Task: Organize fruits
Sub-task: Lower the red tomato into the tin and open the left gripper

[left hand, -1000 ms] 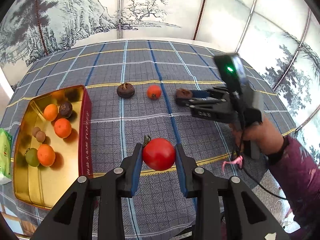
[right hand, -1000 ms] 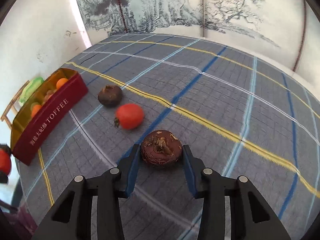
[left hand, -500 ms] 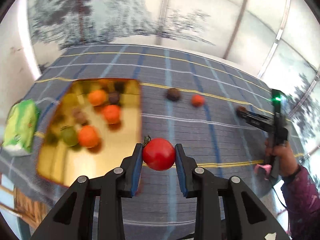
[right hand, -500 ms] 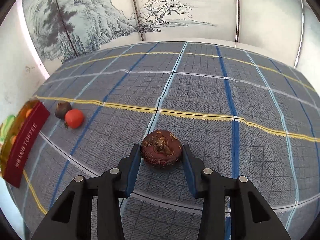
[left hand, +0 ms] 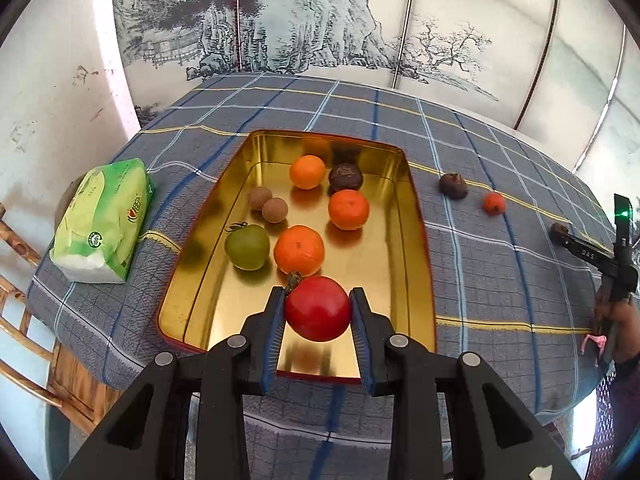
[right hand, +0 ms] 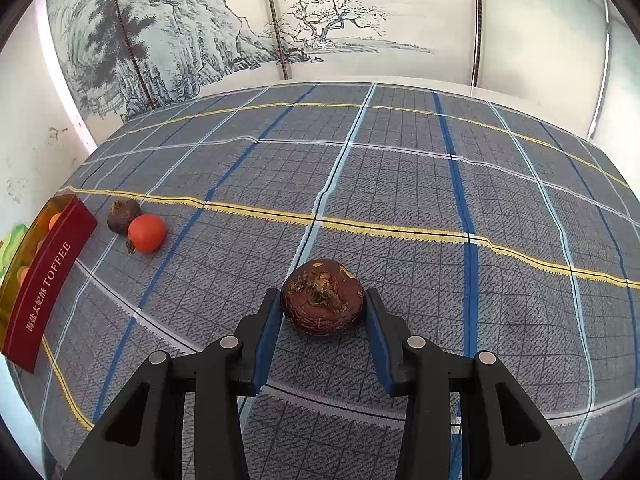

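My left gripper (left hand: 318, 314) is shut on a red tomato (left hand: 318, 308) and hangs over the near end of the gold tin tray (left hand: 416, 248). In the tray lie three oranges (left hand: 299, 250), a green tomato (left hand: 247, 246), two small brown fruits (left hand: 274, 210) and a dark brown fruit (left hand: 345, 176). My right gripper (right hand: 322, 310) is shut on a dark brown wrinkled fruit (right hand: 322, 297) above the cloth. It also shows at the right edge of the left wrist view, right gripper (left hand: 560, 234).
A dark fruit (left hand: 453, 186) and a small red tomato (left hand: 494, 203) lie on the checked cloth right of the tray; both also show in the right wrist view, the tomato (right hand: 146, 233) near the tray's red wall (right hand: 44, 284). A green tissue pack (left hand: 104, 220) lies left of the tray.
My left gripper has swung left with the red tomato, from over the bare cloth to over the tray. The right gripper turned, still holding the brown fruit.
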Available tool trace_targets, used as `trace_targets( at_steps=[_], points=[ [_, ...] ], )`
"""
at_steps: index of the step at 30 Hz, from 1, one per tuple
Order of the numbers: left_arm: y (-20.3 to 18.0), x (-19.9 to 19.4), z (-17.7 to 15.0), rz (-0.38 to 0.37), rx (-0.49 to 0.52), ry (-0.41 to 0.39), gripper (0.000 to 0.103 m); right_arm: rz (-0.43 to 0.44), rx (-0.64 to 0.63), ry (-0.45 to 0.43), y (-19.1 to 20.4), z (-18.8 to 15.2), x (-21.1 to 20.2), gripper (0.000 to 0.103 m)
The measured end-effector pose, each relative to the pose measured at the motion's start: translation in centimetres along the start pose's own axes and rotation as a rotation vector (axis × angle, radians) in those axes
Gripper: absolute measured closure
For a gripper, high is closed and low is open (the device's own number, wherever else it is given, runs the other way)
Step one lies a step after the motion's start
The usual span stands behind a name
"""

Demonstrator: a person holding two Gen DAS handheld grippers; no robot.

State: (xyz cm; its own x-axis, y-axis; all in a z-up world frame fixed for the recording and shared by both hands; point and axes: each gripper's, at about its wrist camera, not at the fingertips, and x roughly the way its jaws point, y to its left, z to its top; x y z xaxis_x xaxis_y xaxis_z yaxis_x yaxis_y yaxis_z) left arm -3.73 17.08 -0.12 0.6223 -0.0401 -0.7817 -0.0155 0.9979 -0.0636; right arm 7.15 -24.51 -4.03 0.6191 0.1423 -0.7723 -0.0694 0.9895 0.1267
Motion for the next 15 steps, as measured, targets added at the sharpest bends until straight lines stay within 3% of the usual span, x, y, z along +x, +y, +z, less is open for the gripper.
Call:
trace_targets(
  at_steps=[15],
  points=[
    [-1.4,2.5,1.4,-0.064,0.033,0.013,0.075,-0.017,-0.014,0.004,0.3,0.0,0.2,0.060]
  ],
)
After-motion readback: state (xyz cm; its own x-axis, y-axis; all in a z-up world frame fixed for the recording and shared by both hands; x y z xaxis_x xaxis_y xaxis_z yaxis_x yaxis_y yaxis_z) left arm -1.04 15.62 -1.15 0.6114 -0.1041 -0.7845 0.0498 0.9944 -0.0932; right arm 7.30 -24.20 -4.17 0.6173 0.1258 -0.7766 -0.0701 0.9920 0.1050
